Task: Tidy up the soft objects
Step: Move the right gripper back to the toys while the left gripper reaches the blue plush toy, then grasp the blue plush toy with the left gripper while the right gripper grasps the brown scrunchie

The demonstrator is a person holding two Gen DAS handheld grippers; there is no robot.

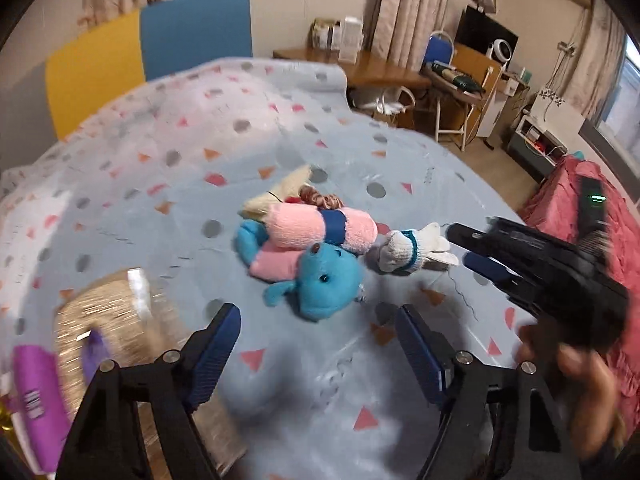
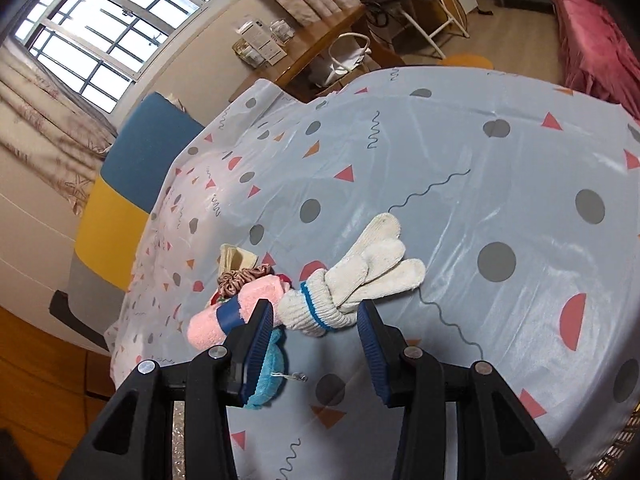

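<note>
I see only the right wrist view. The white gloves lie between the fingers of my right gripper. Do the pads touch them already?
Observer: From the left wrist view, the right gripper has only its tips at the gloves. The pads do not seem to press them.
Operator: What is the blue thing half hidden behind the finger on the left of my picture?
Observer: A blue plush, lying partly under the pink towel roll.
Operator: And the left gripper, please?
Observer: The left gripper is open just before the plush, with nothing gripped.
</note>
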